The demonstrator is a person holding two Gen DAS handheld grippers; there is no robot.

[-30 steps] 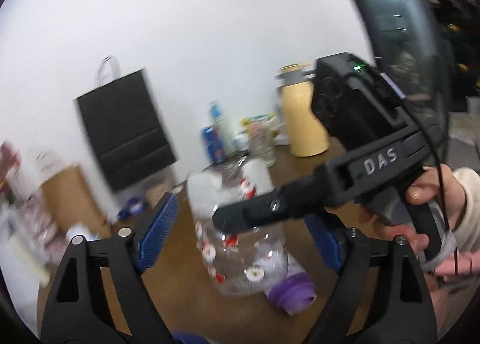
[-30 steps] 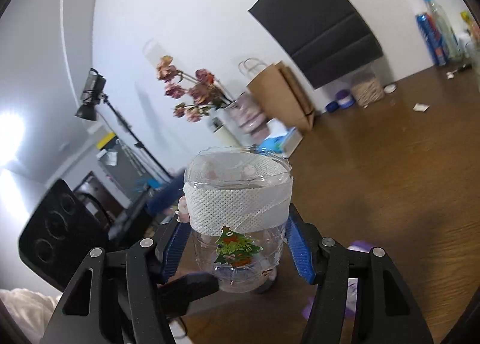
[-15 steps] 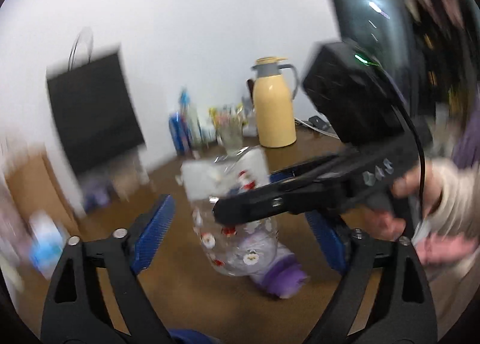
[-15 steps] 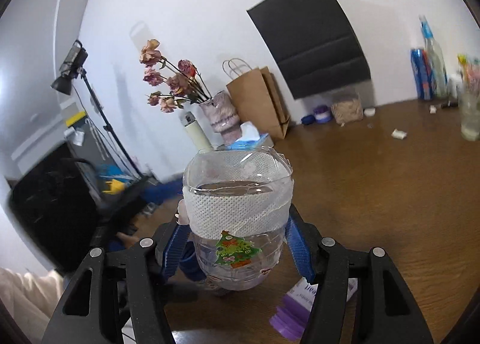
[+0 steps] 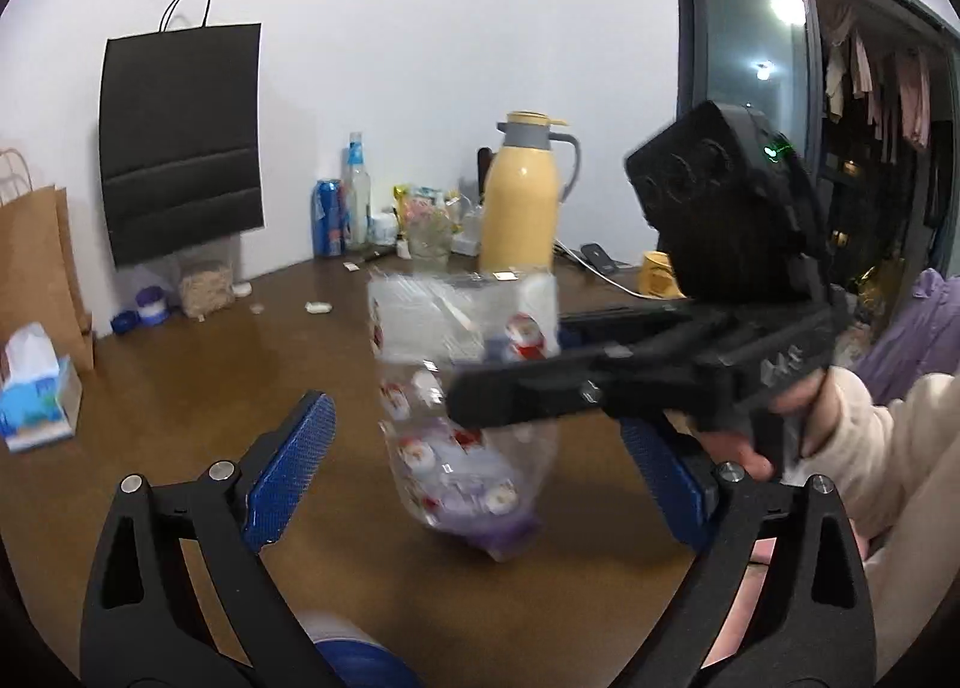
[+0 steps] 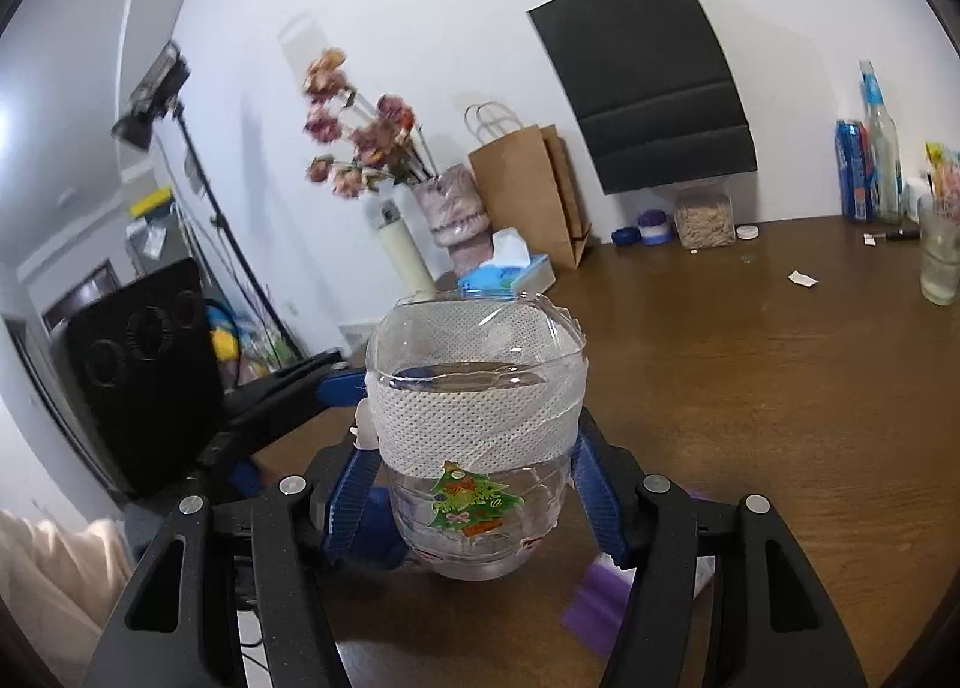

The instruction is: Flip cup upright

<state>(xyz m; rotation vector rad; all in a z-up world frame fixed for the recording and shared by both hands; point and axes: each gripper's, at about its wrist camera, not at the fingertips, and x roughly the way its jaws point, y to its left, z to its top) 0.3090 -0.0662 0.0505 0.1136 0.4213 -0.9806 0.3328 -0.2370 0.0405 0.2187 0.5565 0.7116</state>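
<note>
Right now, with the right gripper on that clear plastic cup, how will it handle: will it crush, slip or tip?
The cup looks like thin clear plastic, so it probably flexes under a hard squeeze. It appears empty, so likely light. The right gripper clamps its lower half, where smooth plastic may slip; the white mesh band above might grip better.

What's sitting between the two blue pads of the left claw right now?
In the left wrist view, the clear plastic cup, gripped by the right claw, sits between the open left claw pads, touching neither.
</note>
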